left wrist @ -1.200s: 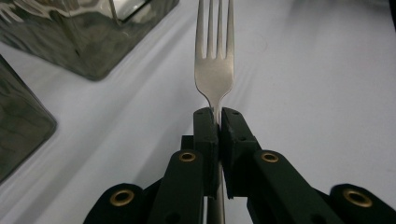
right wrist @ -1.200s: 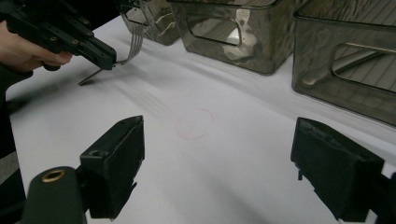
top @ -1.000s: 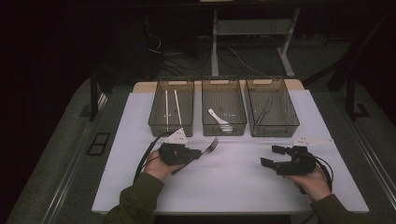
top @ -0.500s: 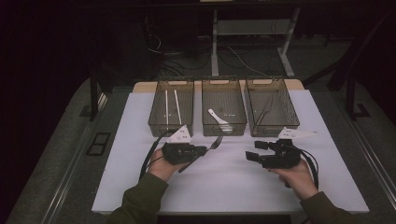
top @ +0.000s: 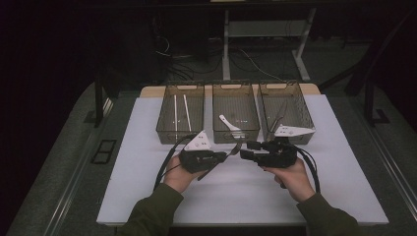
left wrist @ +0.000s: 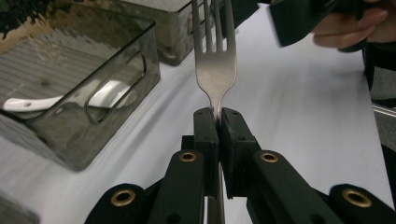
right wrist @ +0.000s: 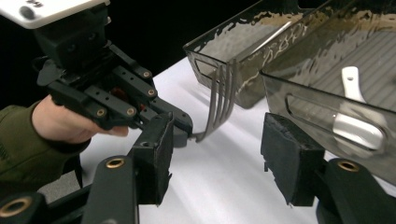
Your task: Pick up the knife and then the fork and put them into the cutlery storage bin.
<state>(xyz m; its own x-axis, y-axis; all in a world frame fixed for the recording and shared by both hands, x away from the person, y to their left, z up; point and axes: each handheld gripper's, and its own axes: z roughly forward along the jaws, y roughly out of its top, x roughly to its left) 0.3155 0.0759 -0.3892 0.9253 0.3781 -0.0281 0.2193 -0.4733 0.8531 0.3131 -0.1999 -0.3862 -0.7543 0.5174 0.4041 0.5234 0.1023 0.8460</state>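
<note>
Since the earlier frames the right gripper (top: 248, 150) has been carried leftward across the white surface (top: 147, 147) toward the left gripper (top: 227, 155), and the gap between the two has been narrowed to almost nothing; the left gripper has been shifted slightly toward the trays. The metal fork (left wrist: 215, 65) is clamped by its neck between the tightly closed jaws of the left gripper, with the tines pointed away from the hand and toward the row of trays, above the surface. The jaws of the right gripper have just been closing and are seen about half open, with nothing pressed between their pads; in the right gripper view the fork's tines (right wrist: 222, 100) are framed in the space ahead of them, untouched. Three clear trays are set side by side at the far edge of the surface: two white chopsticks (top: 180, 112) are held in the left tray (top: 162, 129), a white spoon (top: 229, 123) lies in the middle tray (top: 215, 129), and a slim metal utensil rests in the right tray (top: 307, 123)
</note>
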